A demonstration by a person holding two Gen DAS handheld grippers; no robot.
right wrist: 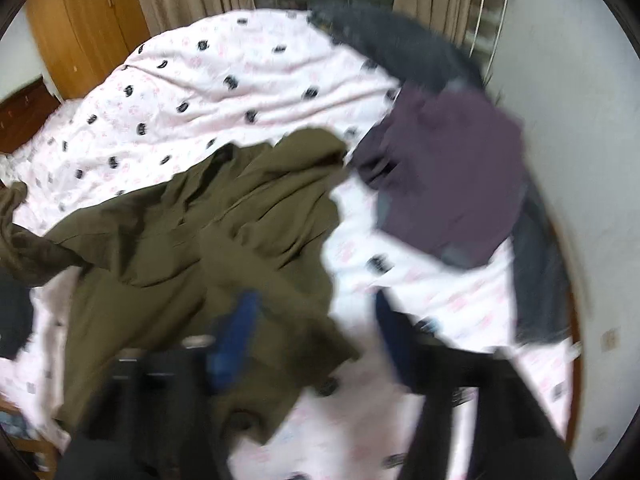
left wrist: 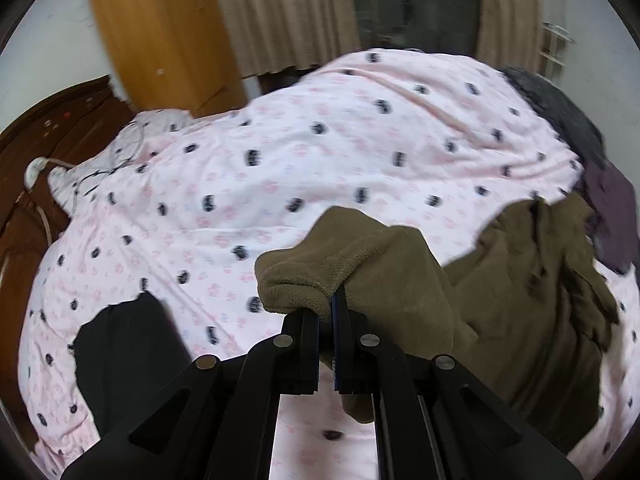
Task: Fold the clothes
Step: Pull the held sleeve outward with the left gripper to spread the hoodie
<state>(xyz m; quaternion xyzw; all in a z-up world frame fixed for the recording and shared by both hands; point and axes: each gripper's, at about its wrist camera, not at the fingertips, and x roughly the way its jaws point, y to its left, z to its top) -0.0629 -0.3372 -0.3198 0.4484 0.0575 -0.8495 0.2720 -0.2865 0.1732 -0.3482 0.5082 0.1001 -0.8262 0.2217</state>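
An olive-brown fleece garment (left wrist: 384,264) lies crumpled on the pink patterned bed cover (left wrist: 280,152). My left gripper (left wrist: 326,312) is shut on a folded edge of it, and that edge is lifted off the bed while the rest trails down to the right. In the right wrist view the same olive garment (right wrist: 224,220) spreads across the bed cover (right wrist: 200,80). My right gripper (right wrist: 314,340) hovers over its near edge with the jaws wide apart. One blue pad (right wrist: 236,336) is above the cloth, and nothing is pinched between the pads. This view is blurred.
A purple garment (right wrist: 448,176) and a dark grey one (right wrist: 400,44) lie at the bed's right side near the white wall (right wrist: 580,160). A black garment (left wrist: 128,352) lies at the near left. A wooden wardrobe (left wrist: 160,32), curtains and a dark headboard (left wrist: 60,128) stand beyond.
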